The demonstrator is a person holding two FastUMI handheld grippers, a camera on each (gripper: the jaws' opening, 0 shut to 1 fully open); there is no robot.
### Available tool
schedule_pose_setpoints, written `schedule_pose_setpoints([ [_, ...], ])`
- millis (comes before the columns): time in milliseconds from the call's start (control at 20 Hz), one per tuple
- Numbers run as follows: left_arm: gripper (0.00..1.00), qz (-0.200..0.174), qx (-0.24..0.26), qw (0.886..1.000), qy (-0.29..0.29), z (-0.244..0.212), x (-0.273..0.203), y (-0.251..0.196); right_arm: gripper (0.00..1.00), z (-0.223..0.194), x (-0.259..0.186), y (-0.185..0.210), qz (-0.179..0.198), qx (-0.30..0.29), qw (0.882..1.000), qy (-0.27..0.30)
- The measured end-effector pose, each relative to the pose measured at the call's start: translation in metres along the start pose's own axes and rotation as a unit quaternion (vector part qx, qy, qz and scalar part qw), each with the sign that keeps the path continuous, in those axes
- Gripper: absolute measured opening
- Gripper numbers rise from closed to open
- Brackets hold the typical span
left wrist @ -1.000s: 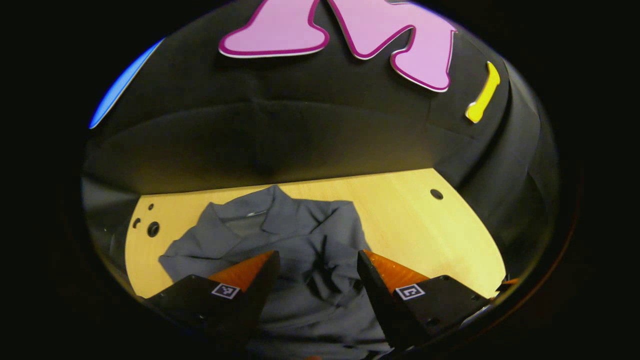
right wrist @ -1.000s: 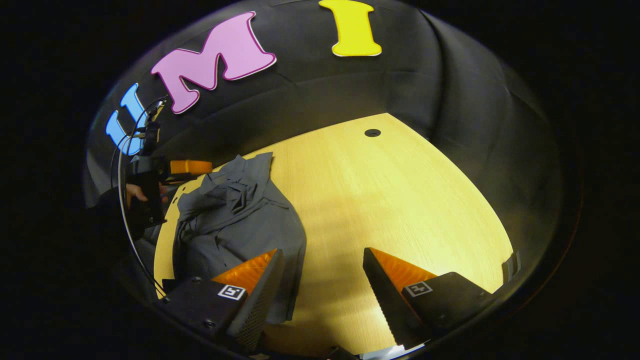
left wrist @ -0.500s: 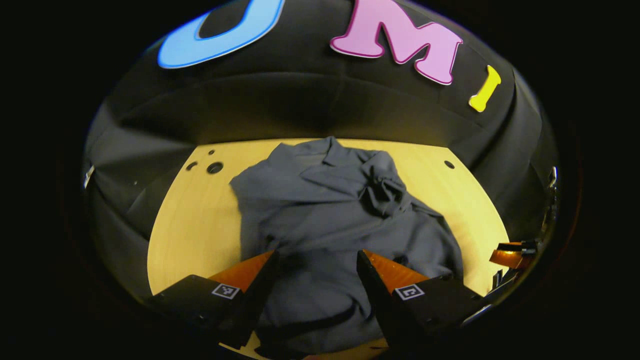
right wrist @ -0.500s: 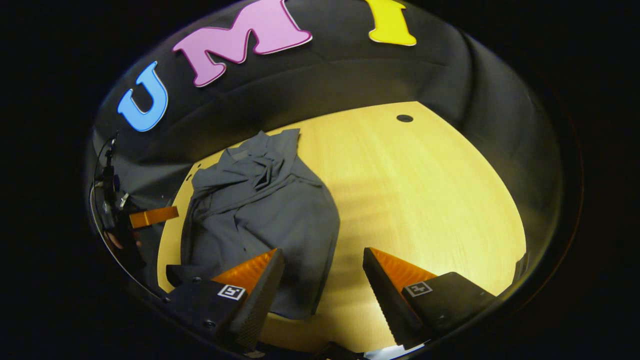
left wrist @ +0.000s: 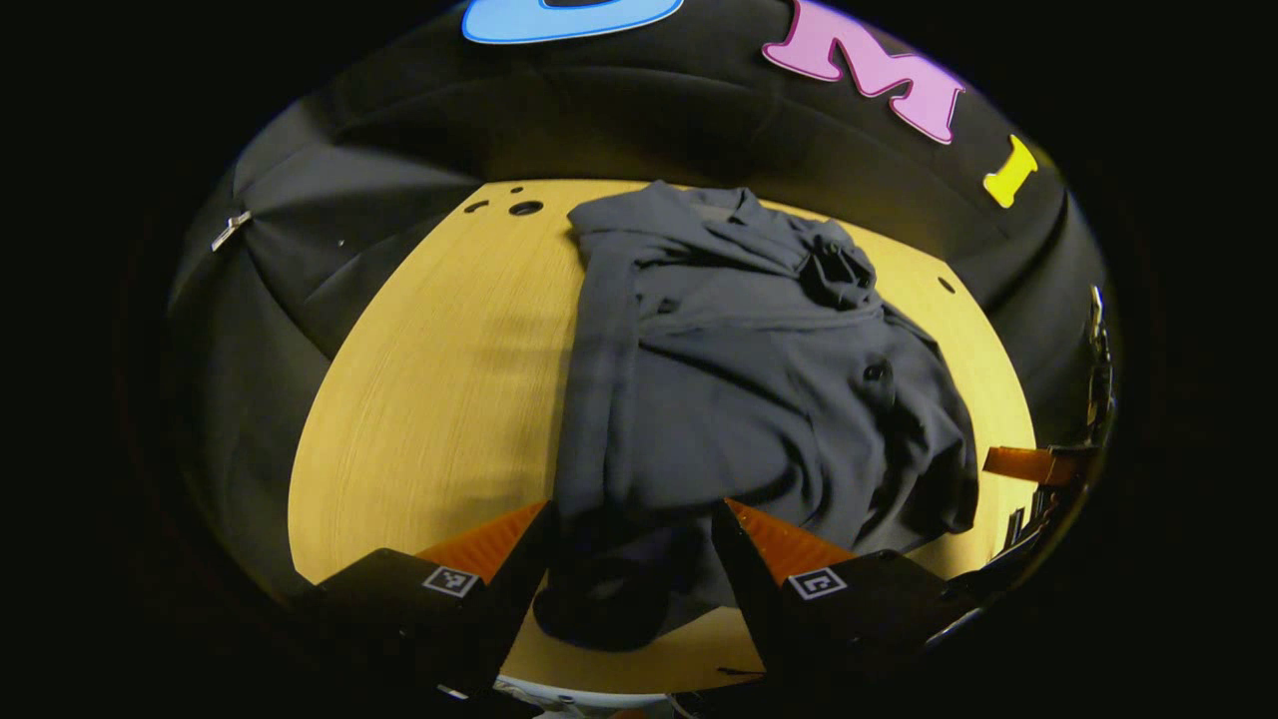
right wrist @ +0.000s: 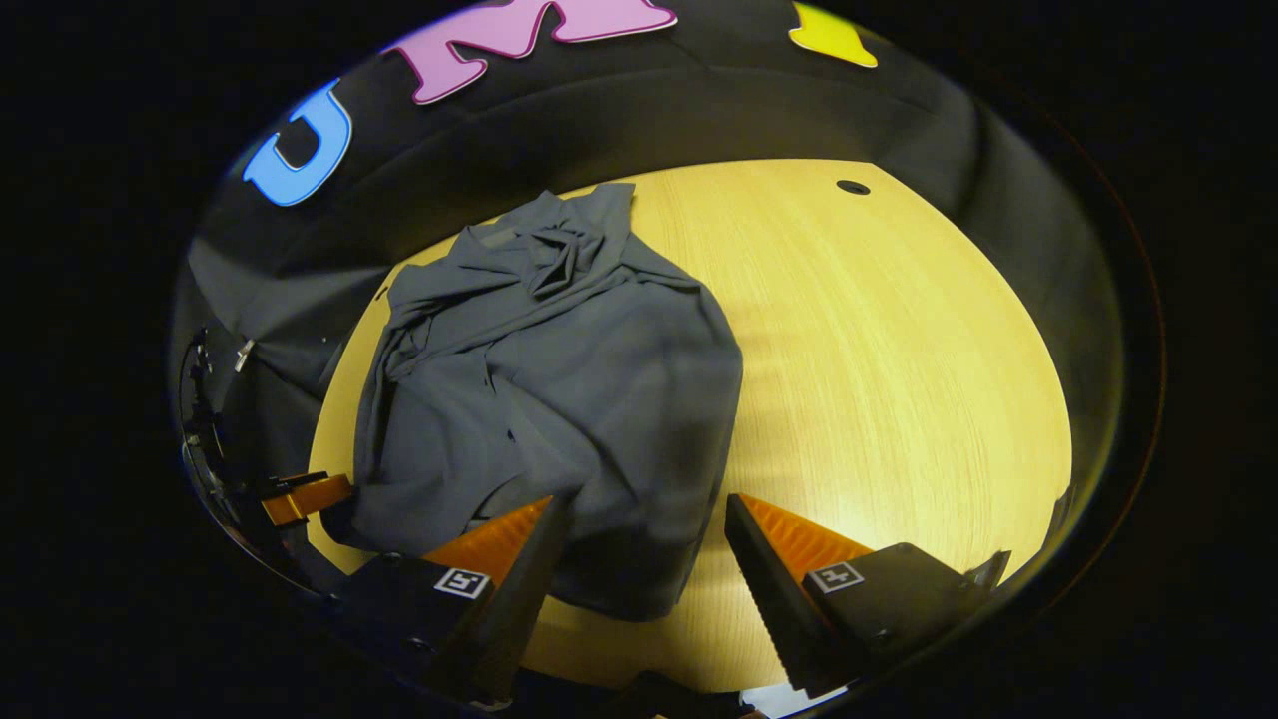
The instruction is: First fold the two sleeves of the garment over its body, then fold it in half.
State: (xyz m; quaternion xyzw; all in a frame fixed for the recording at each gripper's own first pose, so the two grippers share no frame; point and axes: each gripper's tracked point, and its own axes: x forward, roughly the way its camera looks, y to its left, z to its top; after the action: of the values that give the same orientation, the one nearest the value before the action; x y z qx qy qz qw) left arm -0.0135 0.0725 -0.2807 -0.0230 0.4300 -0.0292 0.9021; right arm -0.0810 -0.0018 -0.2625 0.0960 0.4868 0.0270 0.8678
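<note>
A dark grey collared shirt [left wrist: 739, 379] lies on the light wooden table [left wrist: 439, 379], collar at the far end, with cloth bunched near the collar and its sides lying over the body. My left gripper [left wrist: 629, 534] stands open at the shirt's near hem, and the hem's edge lies between its fingers untouched. In the right gripper view the shirt [right wrist: 549, 369] spreads across the table's left half. My right gripper [right wrist: 644, 534] is open above the shirt's near right corner. Each gripper appears at the other view's edge: the right gripper [left wrist: 1028, 464] and the left gripper [right wrist: 300, 496].
The table [right wrist: 899, 350] has bare wood on both sides of the shirt. Small round holes [left wrist: 524, 208] sit near its far left corner, and another hole [right wrist: 852, 187] near the far right. Black cloth walls close in behind and beside it.
Both grippers have drawn back from the collar end toward the table's near edge, so the whole shirt now shows. Both stayed open. The shirt itself lies as before.
</note>
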Motion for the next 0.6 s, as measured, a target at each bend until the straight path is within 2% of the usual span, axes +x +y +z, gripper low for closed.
schedule_pose_setpoints([
  [50,0.92,0.002,-0.005,1.000,0.007,-0.007,0.002,0.003,0.99,-0.006,0.003,0.002,0.000,-0.004,1.000,0.006],
  [100,0.96,0.001,-0.010,1.000,0.012,-0.012,0.004,0.003,0.99,-0.011,0.006,0.004,-0.002,-0.008,1.000,0.014],
  [350,0.96,0.010,-0.019,0.999,0.035,-0.037,0.017,0.011,0.99,-0.036,0.020,0.000,-0.016,-0.015,0.999,0.046],
  [600,0.97,0.024,0.005,0.998,0.052,-0.052,0.024,0.007,0.99,-0.051,0.029,0.000,-0.024,-0.024,0.998,0.062],
])
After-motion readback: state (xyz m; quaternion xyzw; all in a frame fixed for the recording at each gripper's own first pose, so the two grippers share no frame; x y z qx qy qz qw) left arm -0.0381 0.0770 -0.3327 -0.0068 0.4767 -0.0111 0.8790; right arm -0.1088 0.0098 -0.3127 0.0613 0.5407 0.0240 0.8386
